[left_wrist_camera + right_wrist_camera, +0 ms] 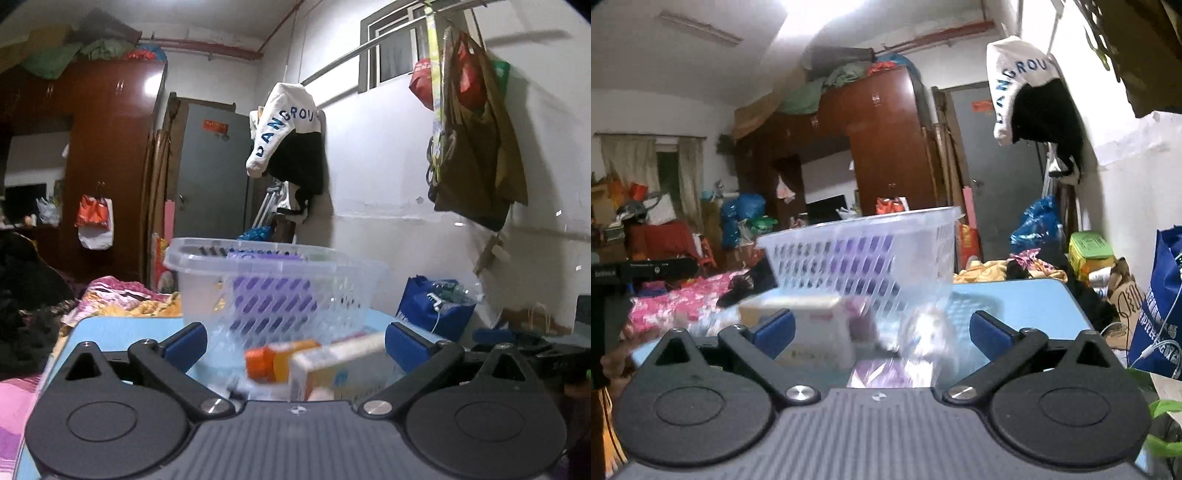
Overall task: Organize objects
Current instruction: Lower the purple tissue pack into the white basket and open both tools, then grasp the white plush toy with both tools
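Basket (273,291) of clear perforated plastic, rectangular with a rolled rim, sits on the pale blue bench (110,328) straight ahead of the left gripper (295,341), something purple showing through its slotted wall. Left gripper released, blue pads spread wide, nothing pinched. Between its jaws, on the bench, blurred: an orange-capped pack (280,360) and a flat cardboard box (340,363), cream with orange print. Right gripper (882,332) also released, jaws wide apart. Ahead of it the same basket (860,251); nearer, a white boxy carton (812,325), a purple packet (882,373) and a crinkly clear plastic bag (927,332), all smeared by motion. Smooth bench (1027,299) to its right.
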### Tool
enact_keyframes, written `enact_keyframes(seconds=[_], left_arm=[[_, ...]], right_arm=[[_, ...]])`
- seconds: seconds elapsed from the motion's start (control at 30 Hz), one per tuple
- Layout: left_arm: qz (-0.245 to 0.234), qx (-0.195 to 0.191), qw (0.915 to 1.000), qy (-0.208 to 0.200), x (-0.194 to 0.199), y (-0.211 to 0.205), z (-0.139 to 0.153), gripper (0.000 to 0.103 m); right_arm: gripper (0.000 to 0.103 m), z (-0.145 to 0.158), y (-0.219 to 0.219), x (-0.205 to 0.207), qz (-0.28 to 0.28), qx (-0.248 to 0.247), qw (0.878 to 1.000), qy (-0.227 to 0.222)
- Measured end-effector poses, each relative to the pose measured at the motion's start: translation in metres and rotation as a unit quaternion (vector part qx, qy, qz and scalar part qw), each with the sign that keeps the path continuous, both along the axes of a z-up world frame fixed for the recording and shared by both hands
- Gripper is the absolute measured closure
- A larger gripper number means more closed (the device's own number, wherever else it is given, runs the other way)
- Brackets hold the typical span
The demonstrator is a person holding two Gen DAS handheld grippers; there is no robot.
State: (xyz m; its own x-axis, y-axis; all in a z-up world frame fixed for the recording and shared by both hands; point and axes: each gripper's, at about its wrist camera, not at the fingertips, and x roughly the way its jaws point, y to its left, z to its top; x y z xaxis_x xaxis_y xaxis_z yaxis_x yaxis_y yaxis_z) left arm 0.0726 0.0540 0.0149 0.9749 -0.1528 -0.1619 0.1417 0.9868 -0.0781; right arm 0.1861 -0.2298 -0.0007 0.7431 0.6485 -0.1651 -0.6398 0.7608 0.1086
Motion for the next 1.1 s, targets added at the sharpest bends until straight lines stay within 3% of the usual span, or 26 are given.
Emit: enact_keyframes(seconds=[0.1, 0.3, 0.43, 0.67, 0.83, 1.03, 1.1], left_arm=[[0.004, 0.015, 0.9999, -0.001, -0.009, -0.001, -0.005, 0.0], [0.022, 0.015, 0.9996, -0.004, -0.025, 0.004, -0.011, 0.0], [0.029, 0.017, 0.9994, -0.009, -0.028, 0.001, -0.014, 0.001], [0.073, 0.017, 0.9972, -0.006, -0.04, 0.006, -0.026, 0.003], [0.084, 0.014, 0.9963, 0.004, -0.039, 0.011, -0.037, 0.011], [0.086, 0.008, 0.9962, 0.013, -0.038, 0.017, -0.043, 0.028], [0.089, 0.012, 0.9958, 0.013, -0.038, 0.016, -0.045, 0.039]], right_arm=[[0.0, 0.004, 0.01, -0.001, -0.012, -0.021, 1.0, -0.016], [0.0, -0.007, 0.015, -0.007, -0.025, -0.036, 0.999, 0.003], [0.0, -0.012, 0.009, -0.019, -0.036, -0.024, 0.999, -0.009], [0.0, -0.006, 0.059, -0.039, 0.058, 0.011, 0.998, -0.013], [0.025, -0.006, 0.104, -0.035, 0.093, 0.003, 0.996, 0.003], [0.052, -0.015, 0.125, -0.025, 0.111, -0.009, 0.993, 0.034], [0.062, -0.017, 0.129, -0.026, 0.114, -0.015, 0.993, 0.036]])
